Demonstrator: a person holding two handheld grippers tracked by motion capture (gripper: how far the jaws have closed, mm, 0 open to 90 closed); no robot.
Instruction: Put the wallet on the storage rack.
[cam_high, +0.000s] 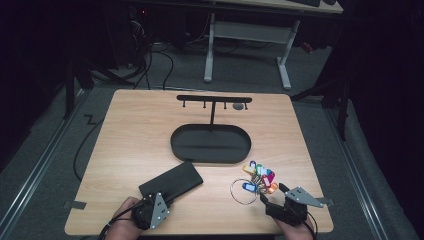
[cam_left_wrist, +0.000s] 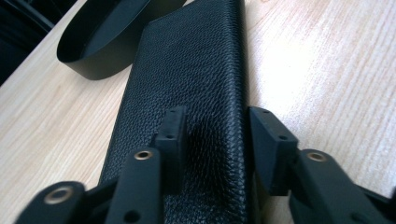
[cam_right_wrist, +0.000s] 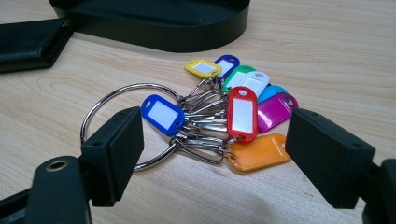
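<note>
Risk: wallet (cam_left_wrist: 187, 93) may slide out as the left tool (cam_left_wrist: 212, 135), jaws narrowly apart over its near edge, closes on slick leather.
Keys: key ring (cam_right_wrist: 210, 116) on the table (cam_high: 135, 130), between the wide-open jaws of the right tool (cam_right_wrist: 212, 154); loose tags could splay or snag.
Tray: black oval tray (cam_high: 210, 156), nothing inside.
Rack: hook stand (cam_high: 214, 100), one small item hanging.
</note>
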